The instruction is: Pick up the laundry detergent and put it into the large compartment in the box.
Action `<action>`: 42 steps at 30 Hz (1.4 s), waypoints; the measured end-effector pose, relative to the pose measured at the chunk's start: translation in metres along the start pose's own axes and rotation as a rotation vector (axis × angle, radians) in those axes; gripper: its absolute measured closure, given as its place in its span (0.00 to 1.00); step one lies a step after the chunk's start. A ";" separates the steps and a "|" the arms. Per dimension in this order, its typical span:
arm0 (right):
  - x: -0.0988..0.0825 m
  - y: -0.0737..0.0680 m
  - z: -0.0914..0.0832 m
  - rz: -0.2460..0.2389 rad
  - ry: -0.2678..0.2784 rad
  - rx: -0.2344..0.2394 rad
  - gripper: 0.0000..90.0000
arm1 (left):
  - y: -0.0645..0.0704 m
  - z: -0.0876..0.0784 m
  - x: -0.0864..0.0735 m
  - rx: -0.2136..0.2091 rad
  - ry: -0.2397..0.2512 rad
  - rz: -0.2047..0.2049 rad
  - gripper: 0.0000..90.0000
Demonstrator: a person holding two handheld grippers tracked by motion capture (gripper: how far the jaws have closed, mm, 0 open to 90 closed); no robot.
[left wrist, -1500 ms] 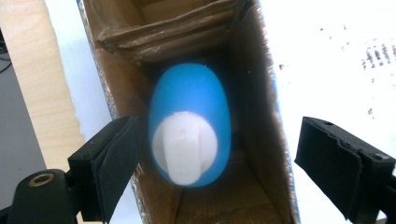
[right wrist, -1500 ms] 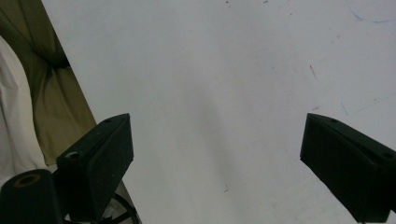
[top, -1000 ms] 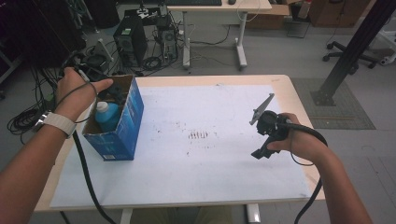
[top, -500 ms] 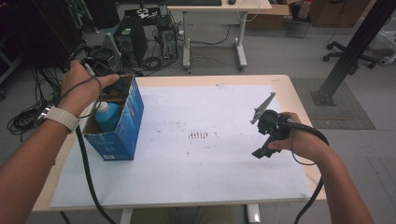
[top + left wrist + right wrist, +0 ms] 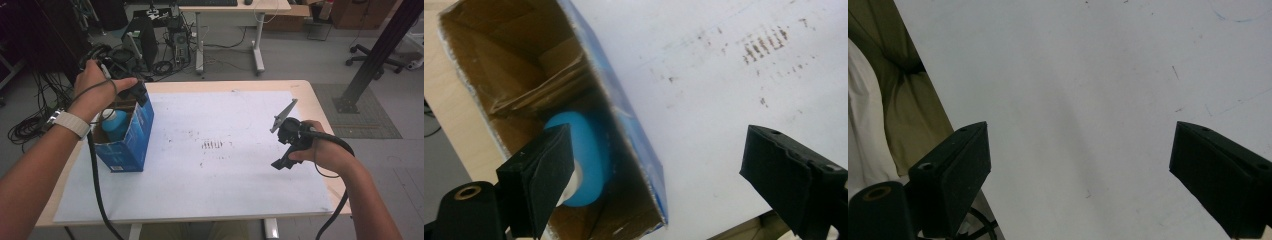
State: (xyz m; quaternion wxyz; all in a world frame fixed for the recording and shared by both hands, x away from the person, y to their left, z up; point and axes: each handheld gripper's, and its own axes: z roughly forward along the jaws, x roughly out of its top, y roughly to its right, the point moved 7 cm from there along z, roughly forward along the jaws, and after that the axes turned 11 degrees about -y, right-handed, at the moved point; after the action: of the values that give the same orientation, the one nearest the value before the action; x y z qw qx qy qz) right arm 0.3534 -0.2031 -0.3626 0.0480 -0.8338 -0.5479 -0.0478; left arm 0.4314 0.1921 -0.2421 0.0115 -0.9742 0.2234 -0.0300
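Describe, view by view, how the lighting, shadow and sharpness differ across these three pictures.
High view: even room light, slightly soft, with the far left corner dark. Left gripper view: the open box is shadowed inside, the blue bottle a little soft, the white sheet bright and nearly washed out. Right gripper view: a faint broad shadow crosses the sheet; the near jaws are blurred at their edges.

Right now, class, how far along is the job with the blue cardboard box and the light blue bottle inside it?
Done: the light blue bottle sits inside the open blue cardboard box on the white table cover. In hand: the left gripper hovers over the box, jaws open with nothing between them. Left: possibly taking hold of the box or bottle. The right gripper waits open above bare cover.
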 end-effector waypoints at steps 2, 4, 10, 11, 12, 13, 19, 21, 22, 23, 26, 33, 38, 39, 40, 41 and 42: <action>0.000 0.000 0.000 0.001 0.000 0.001 0.11 | 0.005 -0.001 0.002 0.003 0.003 0.021 0.15; 0.000 0.000 0.000 0.001 0.000 0.000 0.11 | 0.007 -0.001 0.003 0.008 0.002 0.032 0.15; -0.001 0.000 -0.001 0.005 0.005 -0.001 0.11 | 0.018 0.000 0.006 0.006 0.003 0.065 0.14; -0.001 0.000 -0.001 0.005 0.004 -0.001 0.11 | 0.019 -0.001 0.006 0.004 0.004 0.069 0.14; -0.001 0.000 -0.001 0.005 0.003 0.000 0.11 | 0.021 -0.001 0.006 0.004 0.007 0.077 0.14; -0.001 0.000 -0.001 0.005 0.005 -0.001 0.11 | 0.023 -0.001 0.006 0.004 0.005 0.082 0.14; -0.002 0.000 -0.001 0.005 0.006 -0.001 0.11 | 0.033 0.000 0.008 -0.001 0.006 0.129 0.14; -0.002 0.000 -0.001 0.005 0.006 -0.002 0.11 | 0.037 0.000 0.009 -0.006 0.009 0.146 0.13; -0.002 0.000 -0.001 0.007 0.006 -0.002 0.11 | 0.040 0.000 0.010 -0.012 0.014 0.154 0.12; -0.002 0.000 -0.001 0.009 0.007 -0.002 0.11 | 0.041 0.000 0.010 -0.015 0.017 0.161 0.12; -0.001 0.001 -0.001 0.006 0.006 -0.001 0.11 | 0.046 0.001 0.011 -0.017 0.011 0.189 0.12; 0.000 0.001 -0.002 0.006 0.007 -0.002 0.11 | 0.060 0.003 0.013 -0.031 0.024 0.249 0.12; 0.001 0.001 -0.001 0.005 0.006 -0.002 0.11 | 0.067 0.004 0.013 -0.048 0.027 0.286 0.12; 0.001 0.001 -0.001 0.006 0.006 -0.001 0.11 | 0.067 0.004 0.012 -0.047 0.025 0.292 0.12; 0.001 0.001 -0.001 0.005 0.006 -0.002 0.11 | 0.068 0.005 0.012 -0.047 0.026 0.297 0.12; 0.002 0.001 0.000 0.004 0.005 0.000 0.11 | 0.069 0.005 0.012 -0.049 0.026 0.303 0.12; 0.002 0.001 0.000 0.004 0.005 0.000 0.11 | 0.070 0.005 0.012 -0.052 0.027 0.307 0.12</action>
State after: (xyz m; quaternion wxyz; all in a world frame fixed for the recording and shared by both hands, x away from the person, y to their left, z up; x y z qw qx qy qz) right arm 0.3546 -0.2020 -0.3620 0.0492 -0.8347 -0.5462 -0.0499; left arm 0.4123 0.1243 -0.2492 -0.0123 -0.9281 0.3704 -0.0352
